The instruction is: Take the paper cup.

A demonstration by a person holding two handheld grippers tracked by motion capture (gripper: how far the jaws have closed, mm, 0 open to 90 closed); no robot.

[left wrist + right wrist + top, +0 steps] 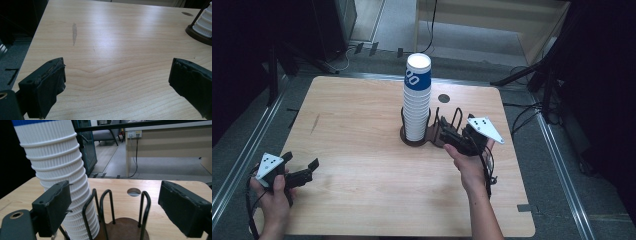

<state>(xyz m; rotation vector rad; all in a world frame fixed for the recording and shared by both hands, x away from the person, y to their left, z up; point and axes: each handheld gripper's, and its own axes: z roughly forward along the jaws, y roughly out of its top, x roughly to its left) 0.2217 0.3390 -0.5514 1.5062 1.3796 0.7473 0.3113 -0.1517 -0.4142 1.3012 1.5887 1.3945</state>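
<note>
A tall stack of white ribbed paper cups point(417, 100), its top cup banded blue, stands in the left bay of a dark brown wire cup holder point(413, 141) near the table's middle. The holder's right bay point(125, 227) is bare, with only wire loops rising around it. My right gripper point(446, 134) sits just right of that bay, pointing at the holder. In the right gripper view its jaws point(115, 195) stand wide apart, open, with the cup stack point(62, 170) past the left jaw. My left gripper point(302, 161) rests at the near left corner, open over bare wood point(117, 72).
The wooden table point(362, 165) has a round cable hole point(443, 98) behind the holder and a dark scuff point(314, 124) at the left. Metal rails run along both sides. Cables and black stands lie on the floor beyond the far edge.
</note>
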